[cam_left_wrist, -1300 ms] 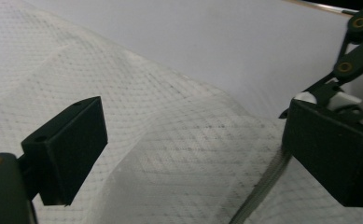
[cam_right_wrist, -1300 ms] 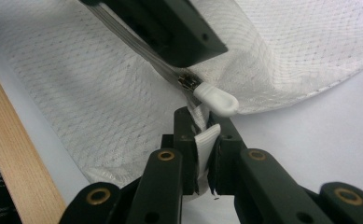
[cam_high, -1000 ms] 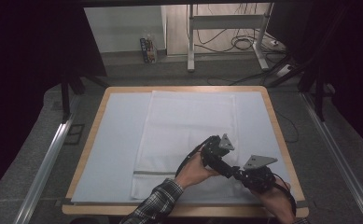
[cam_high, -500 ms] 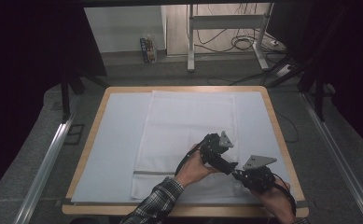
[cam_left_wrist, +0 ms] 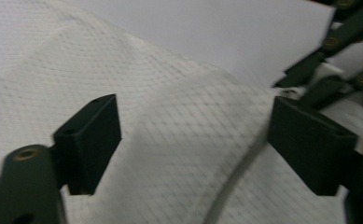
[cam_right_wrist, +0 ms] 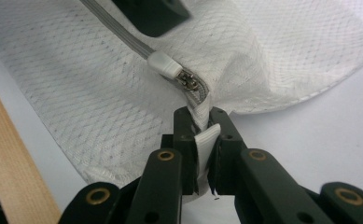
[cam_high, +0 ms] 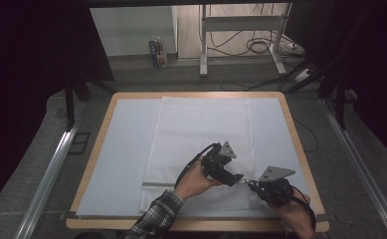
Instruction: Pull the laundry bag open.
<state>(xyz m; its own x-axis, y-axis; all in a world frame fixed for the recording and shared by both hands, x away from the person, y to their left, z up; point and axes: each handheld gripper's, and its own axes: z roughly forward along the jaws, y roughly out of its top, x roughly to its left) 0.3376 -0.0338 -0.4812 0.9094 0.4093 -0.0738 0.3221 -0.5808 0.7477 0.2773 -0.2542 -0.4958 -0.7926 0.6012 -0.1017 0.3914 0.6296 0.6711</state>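
A white mesh bag (cam_high: 201, 139) lies flat on the table, with a grey zipper (cam_right_wrist: 123, 35) along its near edge. My right gripper (cam_right_wrist: 202, 133) is shut on the bag's corner at the zipper's end, just behind the white zipper pull (cam_right_wrist: 166, 65). In the high view this right gripper (cam_high: 251, 183) sits at the bag's near right corner. My left gripper (cam_high: 237, 177) hovers just left of it. In its own view the left gripper (cam_left_wrist: 198, 149) stands open over the mesh and the zipper (cam_left_wrist: 235, 186); its jaws have just been closing, and the pads stay clear of the fabric.
The bag rests on a pale mat (cam_high: 126, 149) covering a wooden-rimmed table (cam_high: 300, 149). Metal rails (cam_high: 47, 174) run along both sides of the table. A desk frame and cables (cam_high: 260, 45) stand on the floor beyond the far edge.
My left gripper has shifted a little to the left over the bag, away from the right one. The right gripper has kept its hold and its place.
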